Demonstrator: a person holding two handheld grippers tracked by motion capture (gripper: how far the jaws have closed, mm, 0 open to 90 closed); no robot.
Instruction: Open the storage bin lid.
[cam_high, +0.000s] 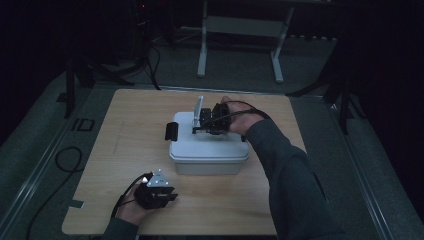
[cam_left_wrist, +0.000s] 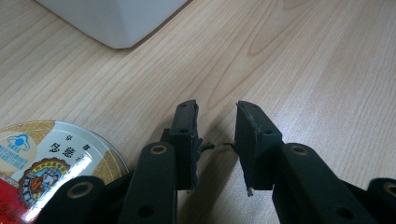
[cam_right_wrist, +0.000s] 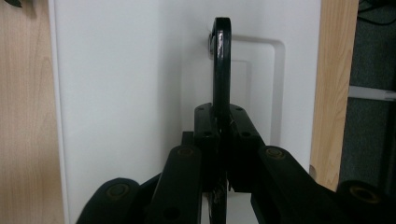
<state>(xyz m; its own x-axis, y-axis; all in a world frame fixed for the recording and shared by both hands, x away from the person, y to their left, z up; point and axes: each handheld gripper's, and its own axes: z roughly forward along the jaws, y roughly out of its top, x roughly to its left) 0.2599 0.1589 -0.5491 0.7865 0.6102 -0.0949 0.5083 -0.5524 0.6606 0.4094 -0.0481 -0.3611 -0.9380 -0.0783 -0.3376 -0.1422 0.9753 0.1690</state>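
A white plastic box (cam_high: 209, 150) with a lid stands in the middle of the wooden table (cam_high: 125, 135). A black latch (cam_high: 171, 131) sits on its left end. My right gripper (cam_high: 204, 125) hovers over the lid (cam_right_wrist: 130, 93), and in the right gripper view its jaws (cam_right_wrist: 221, 109) are shut on the lid's upright black handle (cam_right_wrist: 221, 60). My left gripper (cam_high: 167, 196) rests low near the table's front left. In the left gripper view it (cam_left_wrist: 215, 109) stands open over bare wood with nothing between the pads. A round printed tin (cam_left_wrist: 42, 149) lies just beside its left jaw.
A corner of the white box (cam_left_wrist: 116, 18) lies ahead of the left gripper. Beyond the table a metal stand (cam_high: 240, 30) rests on the floor. Dark tripod legs (cam_high: 345, 100) and cables (cam_high: 65, 160) flank the table. Bare wood lies on both sides of the box.
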